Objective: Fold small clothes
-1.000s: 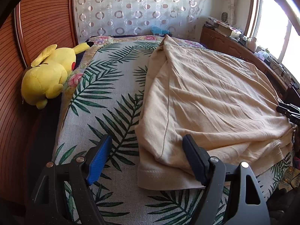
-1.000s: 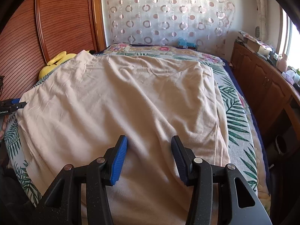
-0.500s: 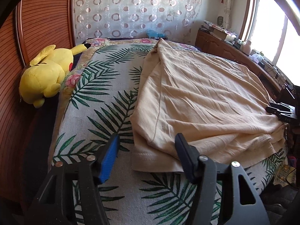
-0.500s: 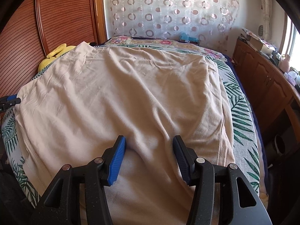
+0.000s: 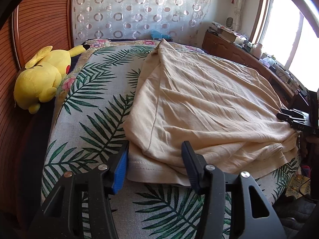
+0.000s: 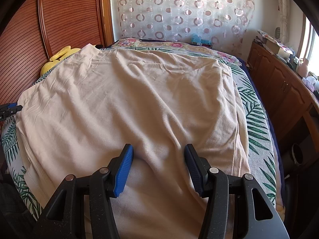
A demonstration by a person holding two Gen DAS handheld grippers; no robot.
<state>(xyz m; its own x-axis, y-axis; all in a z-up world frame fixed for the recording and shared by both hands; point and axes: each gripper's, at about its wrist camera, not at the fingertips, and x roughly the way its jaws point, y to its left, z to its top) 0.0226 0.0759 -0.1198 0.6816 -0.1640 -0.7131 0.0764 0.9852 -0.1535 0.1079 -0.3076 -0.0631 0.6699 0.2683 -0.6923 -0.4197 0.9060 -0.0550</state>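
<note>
one beige garment (image 5: 199, 103) lies spread across the bed (image 5: 85, 103), already doubled over so that an upper layer sits on a lower hemmed layer near my side. from the left wrist view i have the left gripper (image 5: 154, 165) low at the near left corner, its jaws spread wide with the hem and folded edge lying between them, nothing pinched yet. from the right wrist view the right gripper (image 6: 158, 167) is likewise spread apart, hovering just over the near middle of the cloth, with a soft ridge of fabric running up between the fingers. i judge the next move is a grasp on the near edge to carry it over. the risk i see is catching only the top layer at the left corner, since the layers are offset there, which would pull the fold apart. the fabric looks thin and limp, so uneven lifting between my two sides would drag wrinkles across it. a yellow plush toy (image 5: 42, 77) rests well apart, by the headboard (image 5: 39, 20), and should not interfere.
</note>
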